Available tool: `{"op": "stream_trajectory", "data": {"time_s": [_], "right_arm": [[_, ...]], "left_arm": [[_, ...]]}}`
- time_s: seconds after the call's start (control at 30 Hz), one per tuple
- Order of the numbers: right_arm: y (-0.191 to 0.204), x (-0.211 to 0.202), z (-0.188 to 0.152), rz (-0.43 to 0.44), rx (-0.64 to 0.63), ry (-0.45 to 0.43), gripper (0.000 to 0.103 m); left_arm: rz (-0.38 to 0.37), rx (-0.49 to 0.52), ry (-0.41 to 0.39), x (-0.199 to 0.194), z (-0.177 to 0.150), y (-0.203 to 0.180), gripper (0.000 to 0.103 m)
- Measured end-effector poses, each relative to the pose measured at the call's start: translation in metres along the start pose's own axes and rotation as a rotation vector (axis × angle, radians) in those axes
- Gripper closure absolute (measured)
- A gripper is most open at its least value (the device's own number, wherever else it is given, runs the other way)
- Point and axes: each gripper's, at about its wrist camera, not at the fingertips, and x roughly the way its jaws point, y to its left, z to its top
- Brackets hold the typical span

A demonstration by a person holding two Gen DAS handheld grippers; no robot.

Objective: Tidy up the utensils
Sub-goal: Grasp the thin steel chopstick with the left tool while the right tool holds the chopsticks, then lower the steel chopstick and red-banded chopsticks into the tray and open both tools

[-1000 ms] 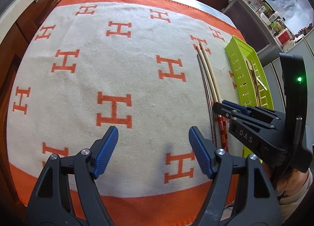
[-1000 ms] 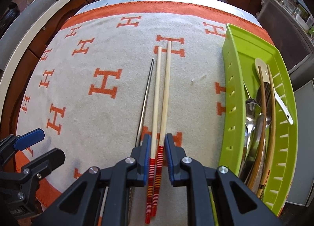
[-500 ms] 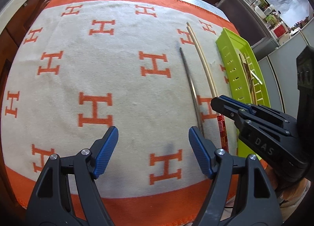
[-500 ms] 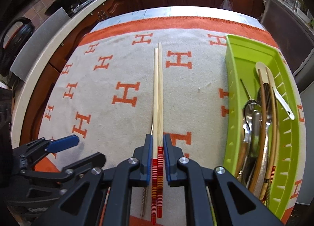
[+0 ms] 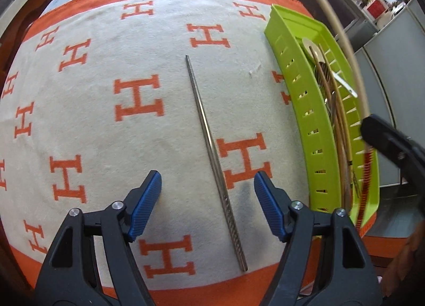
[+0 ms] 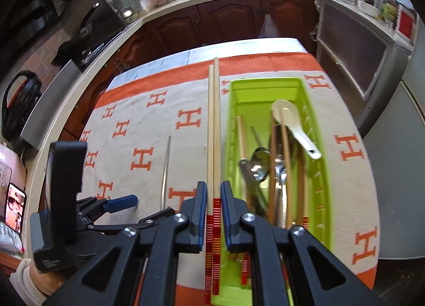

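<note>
Right wrist view: right gripper [image 6: 213, 207] clamps wooden chopsticks [image 6: 214, 130] beside the green tray [image 6: 265, 84]; align lengthwise before releasing. Left gripper [image 5: 207, 199] spread wide over metal chopstick [image 5: 212, 151]

The only readable sign is the letter H, printed in orange in a repeating pattern across the cream cloth [image 5: 87, 109] with its orange border, covering the worktop. Labels on the far shelves are too blurred to read.
</note>
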Motion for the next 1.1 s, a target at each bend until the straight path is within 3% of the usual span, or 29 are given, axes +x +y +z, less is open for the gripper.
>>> {"op": "stream_trajectory", "data": {"time_s": [0.33, 0.6, 0.93, 1.1], "right_arm": [[-0.031, -0.022, -0.002, 0.007, 0.063, -0.056, 0.093], [-0.04, -0.024, -0.005, 0.032, 0.078, -0.065, 0.093], [-0.051, -0.025, -0.007, 0.038, 0.088, -0.065, 0.093], [-0.058, -0.022, -0.009, 0.02, 0.086, -0.056, 0.093]], "left_arm": [[0.112, 0.011, -0.022, 0.005, 0.005, -0.014, 0.067], [0.114, 0.006, -0.017, 0.004, 0.005, -0.017, 0.097], [0.071, -0.014, 0.004, -0.003, -0.006, -0.017, 0.099], [0.017, -0.009, -0.042, -0.033, 0.0, -0.025, 0.099]]}}
